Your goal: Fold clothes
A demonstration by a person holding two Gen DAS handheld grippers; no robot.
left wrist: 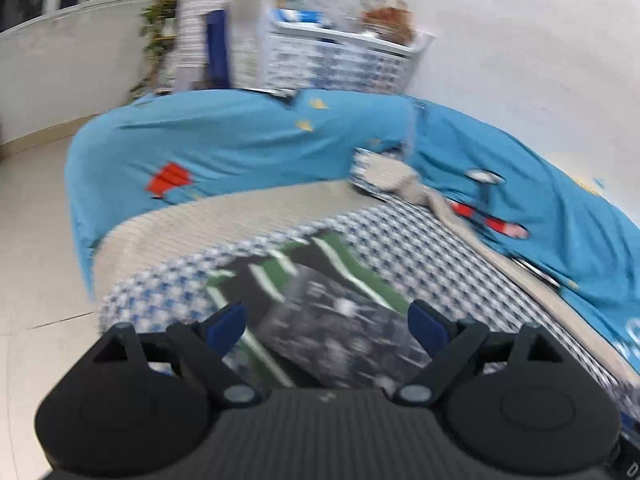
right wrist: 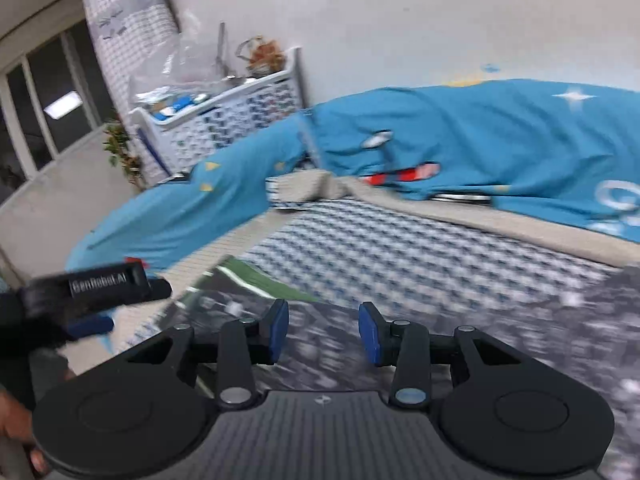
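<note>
A dark speckled garment with a green, white-striped section (left wrist: 320, 312) lay spread on the blue-and-white checked bed cover (left wrist: 420, 240), in front of the rumpled bright blue printed quilt (left wrist: 240, 140). The left hand-held gripper (left wrist: 328, 322) hovered over the garment with its blue-padded fingers spread wide, gripping nothing. The right hand-held gripper (right wrist: 323, 330) also stood over the garment, its fingers parted and empty. Behind the quilt, a white lattice plastic basket (right wrist: 224, 120) stood against the wall.
</note>
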